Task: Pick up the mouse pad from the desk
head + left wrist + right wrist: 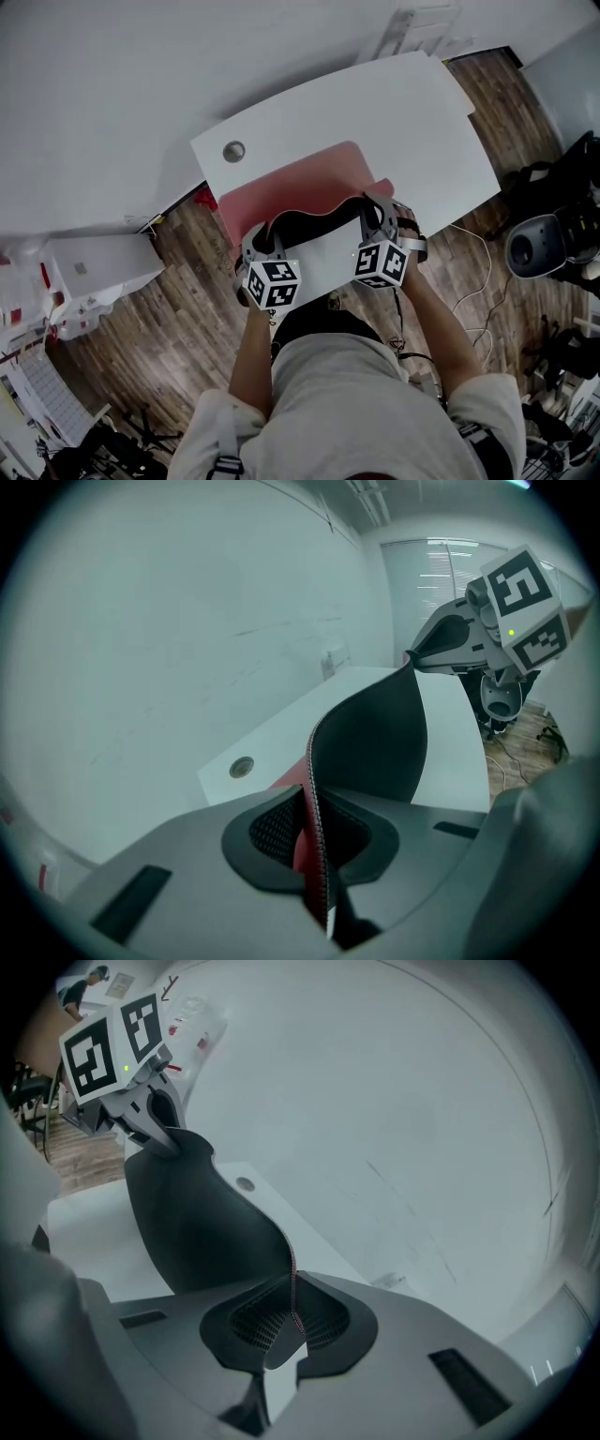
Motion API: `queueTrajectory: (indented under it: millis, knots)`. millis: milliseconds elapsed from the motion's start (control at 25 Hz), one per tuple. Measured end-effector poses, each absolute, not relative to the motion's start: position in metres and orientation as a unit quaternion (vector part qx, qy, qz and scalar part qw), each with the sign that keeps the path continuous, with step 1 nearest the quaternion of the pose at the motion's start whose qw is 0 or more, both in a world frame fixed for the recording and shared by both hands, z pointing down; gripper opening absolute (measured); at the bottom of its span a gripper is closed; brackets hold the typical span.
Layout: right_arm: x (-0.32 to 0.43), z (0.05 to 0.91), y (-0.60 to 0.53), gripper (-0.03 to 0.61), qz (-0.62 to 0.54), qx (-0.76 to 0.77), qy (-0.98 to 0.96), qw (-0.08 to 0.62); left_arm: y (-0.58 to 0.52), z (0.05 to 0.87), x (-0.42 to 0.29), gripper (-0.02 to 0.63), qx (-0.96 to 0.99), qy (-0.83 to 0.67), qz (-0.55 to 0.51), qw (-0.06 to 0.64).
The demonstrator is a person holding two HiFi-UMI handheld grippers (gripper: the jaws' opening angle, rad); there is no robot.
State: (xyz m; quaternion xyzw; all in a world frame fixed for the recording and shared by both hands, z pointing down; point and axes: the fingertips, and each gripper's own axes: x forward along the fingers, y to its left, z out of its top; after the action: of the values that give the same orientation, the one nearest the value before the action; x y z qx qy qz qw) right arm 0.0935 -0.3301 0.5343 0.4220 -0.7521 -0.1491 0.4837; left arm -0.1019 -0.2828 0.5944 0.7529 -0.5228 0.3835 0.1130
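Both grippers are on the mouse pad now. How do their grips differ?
The left gripper pinches the near left corner of the mouse pad; the right gripper pinches its near right corner. In the head view the left gripper sits closer to the person, the right farther over the desk. Red face shows at the left gripper's jaws; only black underside at the right's. Both are shut on the stitched edge.

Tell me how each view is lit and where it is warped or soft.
Head view: even light, dim floor, desk edges bowed by the wide lens. Left gripper view: round fisheye frame, black corners, mouse pad stitching crisp. Right gripper view: same black corners, pale washed-out wall.
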Motion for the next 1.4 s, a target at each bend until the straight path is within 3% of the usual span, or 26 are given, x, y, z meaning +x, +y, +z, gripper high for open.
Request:
queueTrajectory:
  millis: [560, 1400]
  knots:
    - [0.06, 0.495, -0.349, 0.051, -0.149, 0.443, -0.764, 0.445, -0.328, 0.543, -0.087, 0.029, 0.79, -0.513, 0.322, 0.093]
    - [0.043, 0.425, -0.359, 0.051, -0.125, 0.491, -0.805, 0.309, -0.341, 0.47, -0.089, 0.029, 0.796, -0.557, 0.22, 0.093]
